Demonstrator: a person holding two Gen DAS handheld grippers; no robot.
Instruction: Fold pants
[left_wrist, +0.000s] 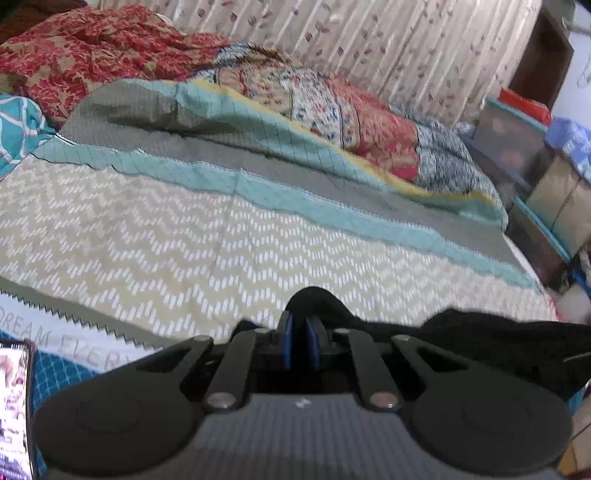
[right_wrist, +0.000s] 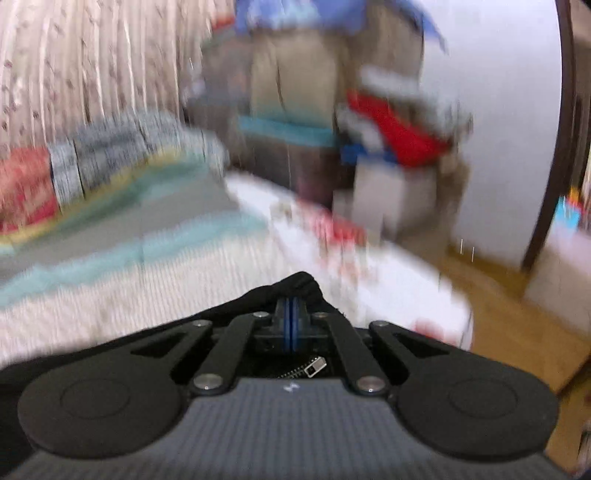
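Left wrist: black pants (left_wrist: 498, 339) held over the bed (left_wrist: 221, 236).
Left gripper (left_wrist: 300, 345) and right gripper (right_wrist: 289, 325) each pinch the black cloth.

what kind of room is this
Most likely a bedroom in a home: a bed with a chevron-patterned bedspread, a heap of rumpled quilts along its far side, and a floral curtain behind it.

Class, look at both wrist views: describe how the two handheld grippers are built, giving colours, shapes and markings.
The left gripper and right gripper look alike: black linkage arms with silver rivets, round black discs either side, blue finger pads, and a grey ribbed body bearing a small white mark. No cables or sleeves show.
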